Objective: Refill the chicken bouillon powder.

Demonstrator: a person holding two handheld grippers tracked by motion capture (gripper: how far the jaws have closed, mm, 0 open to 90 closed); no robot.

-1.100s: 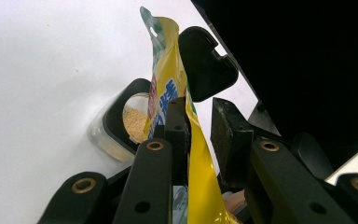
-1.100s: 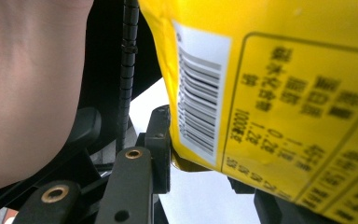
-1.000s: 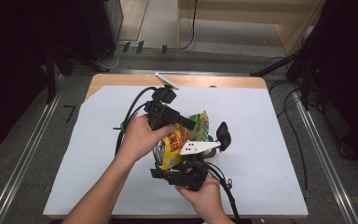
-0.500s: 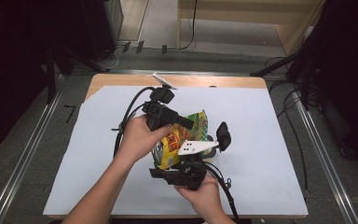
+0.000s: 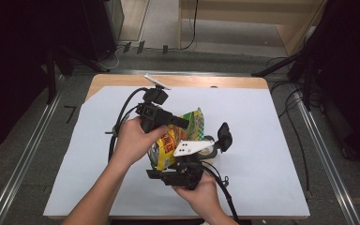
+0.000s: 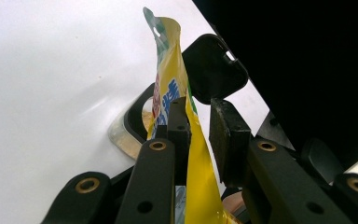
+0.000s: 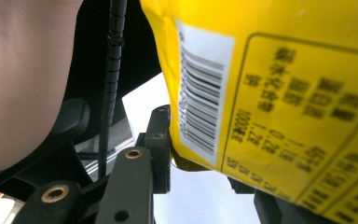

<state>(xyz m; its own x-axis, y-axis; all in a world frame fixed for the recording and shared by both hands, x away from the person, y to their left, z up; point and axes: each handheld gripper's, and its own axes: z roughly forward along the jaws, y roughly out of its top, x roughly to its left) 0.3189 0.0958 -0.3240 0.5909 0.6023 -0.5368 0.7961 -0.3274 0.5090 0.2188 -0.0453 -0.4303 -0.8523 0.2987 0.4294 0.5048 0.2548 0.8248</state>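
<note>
I have the yellow snack bag (image 5: 176, 140) up off the white table cover (image 5: 272, 140), held between my two tools near the table's middle. My left gripper (image 6: 198, 126) has the bag's upper edge between its jaws; one pad (image 6: 179, 126) touches the foil, the other stands a little apart, so nothing is pinched there. My right gripper (image 7: 205, 154) clamps the bag's lower end by the barcode. A tape roll (image 5: 208, 149) lies just beside the bag.

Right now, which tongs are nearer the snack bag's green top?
Left. The left tongs straddle the snack bag just below that top; the right tongs hold its bottom end.
</note>
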